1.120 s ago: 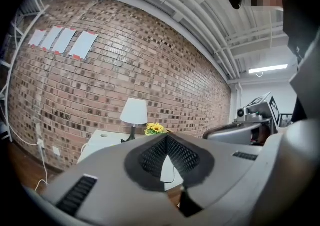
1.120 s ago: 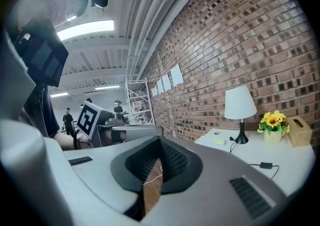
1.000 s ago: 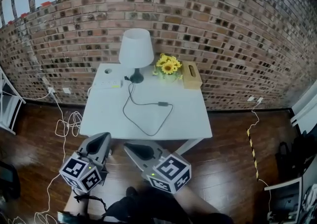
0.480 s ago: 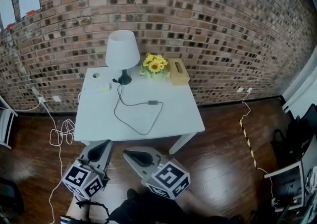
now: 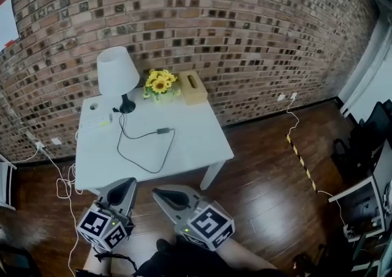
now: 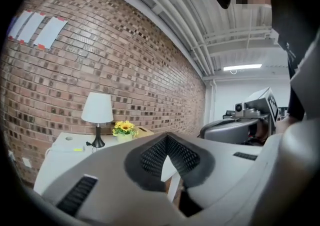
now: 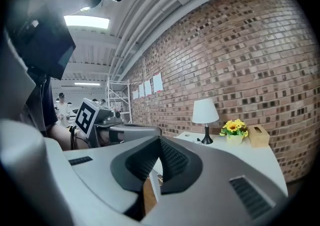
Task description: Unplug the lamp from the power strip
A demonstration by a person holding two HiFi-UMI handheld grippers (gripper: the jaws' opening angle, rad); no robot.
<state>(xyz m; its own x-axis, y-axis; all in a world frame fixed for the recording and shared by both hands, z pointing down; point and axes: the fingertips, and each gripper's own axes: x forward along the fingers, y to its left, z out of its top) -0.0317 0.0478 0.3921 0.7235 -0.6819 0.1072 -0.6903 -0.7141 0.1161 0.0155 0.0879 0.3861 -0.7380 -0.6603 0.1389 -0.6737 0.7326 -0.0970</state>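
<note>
Lamp (image 5: 117,73) and power strip (image 5: 98,121) at the tabletop's far left corner; both grippers short of its near edge.
Against a second ago, the table (image 5: 184,147) sits further left in the head view; more wooden floor (image 5: 263,165) shows at the right; left gripper (image 5: 130,181) and right gripper (image 5: 157,192) pressed together, empty, side by side; lamp cord (image 5: 144,168) loops toward the near edge.
</note>
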